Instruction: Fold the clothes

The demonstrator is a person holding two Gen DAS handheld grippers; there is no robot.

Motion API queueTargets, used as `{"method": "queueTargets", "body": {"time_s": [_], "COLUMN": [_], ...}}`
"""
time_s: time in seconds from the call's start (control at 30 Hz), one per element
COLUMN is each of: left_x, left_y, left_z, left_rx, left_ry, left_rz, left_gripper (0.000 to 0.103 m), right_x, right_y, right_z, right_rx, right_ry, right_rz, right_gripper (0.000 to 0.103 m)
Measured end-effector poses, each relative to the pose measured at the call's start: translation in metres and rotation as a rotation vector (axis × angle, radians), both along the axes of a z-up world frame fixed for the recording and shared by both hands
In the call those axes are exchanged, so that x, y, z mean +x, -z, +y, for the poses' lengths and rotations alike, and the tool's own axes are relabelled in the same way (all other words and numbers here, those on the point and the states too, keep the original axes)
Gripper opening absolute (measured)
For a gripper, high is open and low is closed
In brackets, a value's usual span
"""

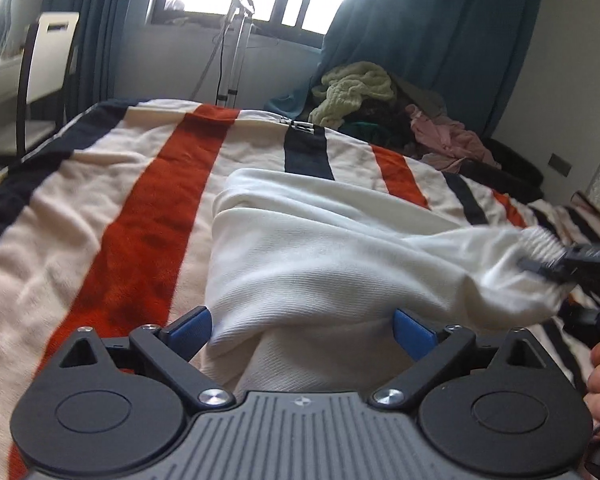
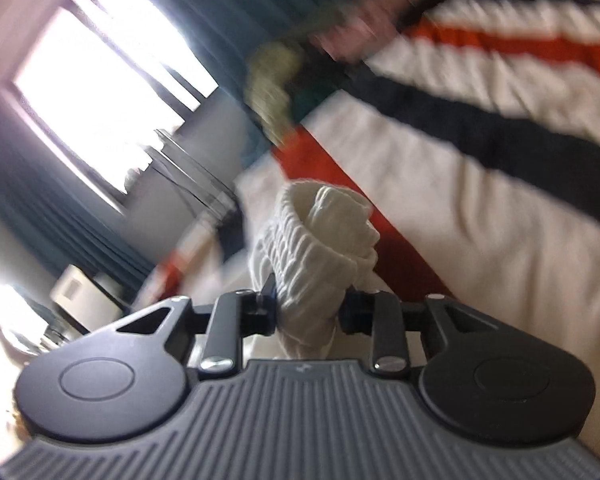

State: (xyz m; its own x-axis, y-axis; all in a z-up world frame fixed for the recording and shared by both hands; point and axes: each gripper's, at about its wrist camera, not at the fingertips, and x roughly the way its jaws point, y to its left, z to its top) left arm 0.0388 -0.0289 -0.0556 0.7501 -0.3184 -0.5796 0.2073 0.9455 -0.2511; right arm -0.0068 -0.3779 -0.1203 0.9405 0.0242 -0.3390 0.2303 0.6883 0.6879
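A: Where is the work now, do you think?

B: Quite early, I would say. The white sweater [image 1: 300, 248] lies on the striped blanket [image 1: 140, 200] of the bed, bunched and with deep creases — I see no flat, finished fold on it.

A: And the grippers?

B: The left gripper [image 1: 302, 326] stands wide open. The near edge of the sweater lies between its blue pads [image 1: 190, 330], but the pads do not press on it, so it holds nothing. The right gripper [image 2: 308, 312] is closed on the ribbed cuff [image 2: 320, 232] of a sleeve; in the left wrist view this sleeve is pulled out to the right side, lifted a little from the blanket.

A: So one sleeve is in hand only?

B: Yes. My judgement: the sleeve must be brought over the body, then the other side, then the body folded. None of this is done.

A: More clothes wait?

B: A pile of clothes [image 1: 380, 108] — yellowish, pink, dark pieces — sits at the far end of the bed, all unfolded. I see no folded stack anywhere in view.
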Motion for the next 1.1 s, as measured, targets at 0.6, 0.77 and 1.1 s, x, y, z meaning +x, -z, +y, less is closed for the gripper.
{"method": "queueTargets", "body": {"time_s": [0.6, 0.77, 1.1], "left_x": [-0.005, -0.002, 0.002], "left_y": [0.009, 0.011, 0.019], "left_z": [0.013, 0.023, 0.030], "left_rx": [-0.047, -0.069, -0.217], "left_ry": [-0.057, -0.099, -0.048], "left_rz": [0.052, 0.073, 0.130], "left_gripper": [0.098, 0.099, 0.099], "right_x": [-0.021, -0.017, -0.018], "right_y": [0.055, 0.063, 0.063], "right_z": [-0.025, -0.022, -0.014], "right_rx": [0.320, 0.324, 0.422], "right_ry": [0.083, 0.066, -0.052], "right_rz": [0.266, 0.310, 0.170], "right_gripper": [0.075, 0.084, 0.088]}}
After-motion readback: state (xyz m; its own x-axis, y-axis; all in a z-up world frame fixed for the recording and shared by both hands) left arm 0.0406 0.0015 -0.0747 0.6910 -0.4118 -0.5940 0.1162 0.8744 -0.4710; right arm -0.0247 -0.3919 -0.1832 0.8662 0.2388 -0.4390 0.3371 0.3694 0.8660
